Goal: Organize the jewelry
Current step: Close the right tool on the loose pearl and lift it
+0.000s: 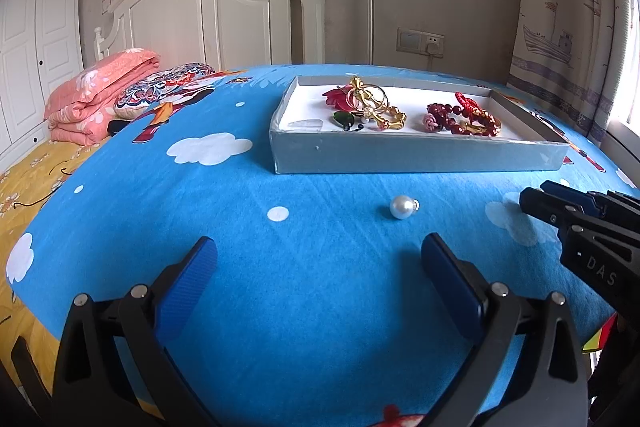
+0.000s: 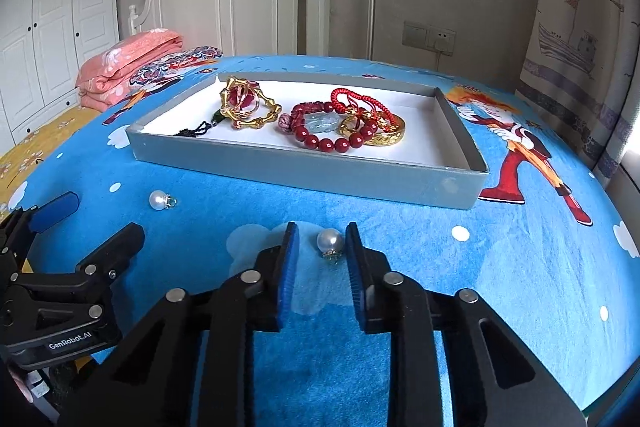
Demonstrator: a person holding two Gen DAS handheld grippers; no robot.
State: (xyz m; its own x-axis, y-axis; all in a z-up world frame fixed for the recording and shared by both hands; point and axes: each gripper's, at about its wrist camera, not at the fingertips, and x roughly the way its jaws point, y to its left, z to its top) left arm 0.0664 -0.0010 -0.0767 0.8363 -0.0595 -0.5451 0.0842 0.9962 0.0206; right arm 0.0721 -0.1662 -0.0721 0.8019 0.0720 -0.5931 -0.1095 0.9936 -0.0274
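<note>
**Left wrist view.** Your left gripper (image 1: 318,259) stands with its jaws wide apart over the blue printed bed sheet (image 1: 320,307), nothing between the ribbed blue pads. A round, glossy pearl pendant (image 1: 402,206) with a small metal cap lies on the cloth ahead of the right pad, apart from it, with open sheet all round. Beyond it sits a shallow grey cardboard tray (image 1: 400,157) with a white floor, its near wall upright. That wall cuts off the lower parts of the jewelry inside. The right gripper (image 1: 532,201) enters from the right edge, mostly cropped.

**Right wrist view.** Your right gripper (image 2: 322,245) has its jaws drawn narrow around a second pearl pendant (image 2: 330,240), which rests on the sheet between the pads. A slim gap shows on each side, so no firm contact can be read. In the tray (image 2: 304,175) lie a gold bamboo-jointed bangle (image 2: 256,113), a dark red bead bracelet (image 2: 340,137), a red cord bracelet (image 2: 354,98) and a broad gold bangle (image 2: 386,133), piled and overlapping.
</note>
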